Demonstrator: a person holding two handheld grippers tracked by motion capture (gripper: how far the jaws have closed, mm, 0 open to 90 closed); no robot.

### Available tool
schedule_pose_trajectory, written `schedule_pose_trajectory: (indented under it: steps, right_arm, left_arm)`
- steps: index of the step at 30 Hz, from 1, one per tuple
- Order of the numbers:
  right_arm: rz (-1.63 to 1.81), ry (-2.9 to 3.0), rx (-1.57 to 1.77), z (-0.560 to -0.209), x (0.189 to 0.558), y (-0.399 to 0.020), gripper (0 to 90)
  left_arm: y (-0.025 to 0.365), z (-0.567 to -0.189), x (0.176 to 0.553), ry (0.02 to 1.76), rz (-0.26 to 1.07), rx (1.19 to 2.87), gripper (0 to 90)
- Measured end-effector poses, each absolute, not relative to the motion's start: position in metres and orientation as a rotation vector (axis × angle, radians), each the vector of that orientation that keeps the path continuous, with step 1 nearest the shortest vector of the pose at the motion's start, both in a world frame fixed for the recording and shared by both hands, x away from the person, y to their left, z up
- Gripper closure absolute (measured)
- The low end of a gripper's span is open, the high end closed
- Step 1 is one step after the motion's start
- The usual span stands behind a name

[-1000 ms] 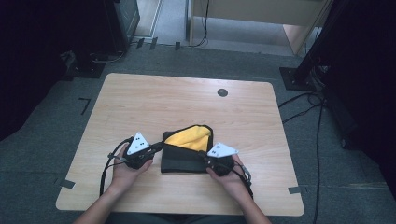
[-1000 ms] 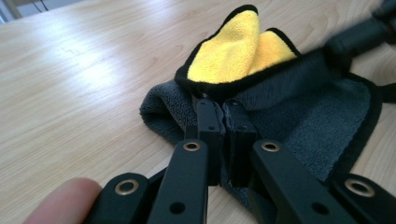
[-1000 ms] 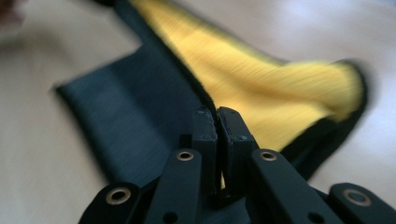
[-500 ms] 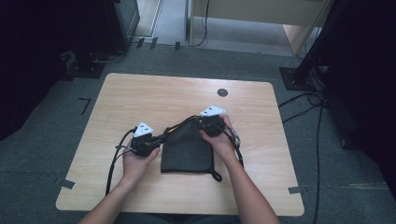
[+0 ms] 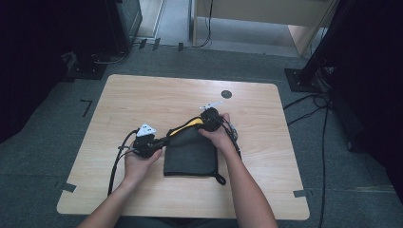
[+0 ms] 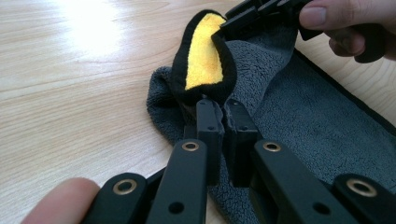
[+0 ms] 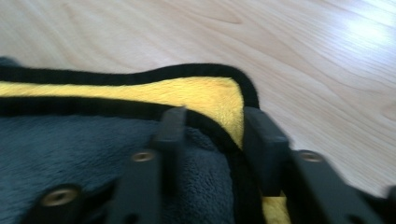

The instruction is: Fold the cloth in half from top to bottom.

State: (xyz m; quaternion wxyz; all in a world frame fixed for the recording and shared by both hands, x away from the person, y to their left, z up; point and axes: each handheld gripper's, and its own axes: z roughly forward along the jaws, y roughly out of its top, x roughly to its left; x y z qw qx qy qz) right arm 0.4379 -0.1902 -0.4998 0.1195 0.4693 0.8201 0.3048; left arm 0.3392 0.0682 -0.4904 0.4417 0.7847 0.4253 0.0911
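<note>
On the bench (image 5: 142, 95) your folded grey-and-yellow cloth (image 5: 190, 154) lies near the front edge. Your left hand-held gripper (image 6: 223, 114) pinches its black-trimmed fold tight; your right hand-held gripper (image 7: 212, 123) has just been opening, jaws loosely straddling the far corner.

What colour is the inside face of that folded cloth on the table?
Bright yellow, edged in black; the outer face of the cloth is dark grey. The left gripper view shows it best.

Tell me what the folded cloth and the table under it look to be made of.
Cloth: looks like plush microfibre, grey on one face and yellow on the other, with a fuzzy looped pile and a black stitched edge binding. Table: light wood or a wood-look laminate; grain lines show and a soft sheen reflects light, so which one is unclear.
</note>
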Motion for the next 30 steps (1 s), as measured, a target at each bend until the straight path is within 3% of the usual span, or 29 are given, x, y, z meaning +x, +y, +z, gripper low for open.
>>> schedule_pose_trajectory:
  steps: [3,5,19,24,30]
  right_arm:
    - [0.886,2.429,1.335,-0.499,0.438,-0.188,78.5]
    - [0.877,2.419,1.281,-0.498,0.438,-0.187,81.1]
    - [1.224,2.078,1.246,-0.449,0.426,-0.221,81.3]
    - [1.275,2.080,1.163,-0.445,0.388,-0.235,80.8]
    - [1.289,2.174,1.078,-0.474,0.313,-0.244,79.1]
  left_arm:
    - [0.067,-0.489,0.340,1.053,0.226,1.947,87.0]
    - [0.066,-0.487,0.342,1.048,0.238,1.945,87.0]
    - [0.060,-0.433,0.374,0.997,0.357,1.869,87.7]
    - [0.064,-0.442,0.349,0.851,0.363,1.924,87.7]
    - [0.072,-0.468,0.302,0.645,0.360,2.053,87.8]
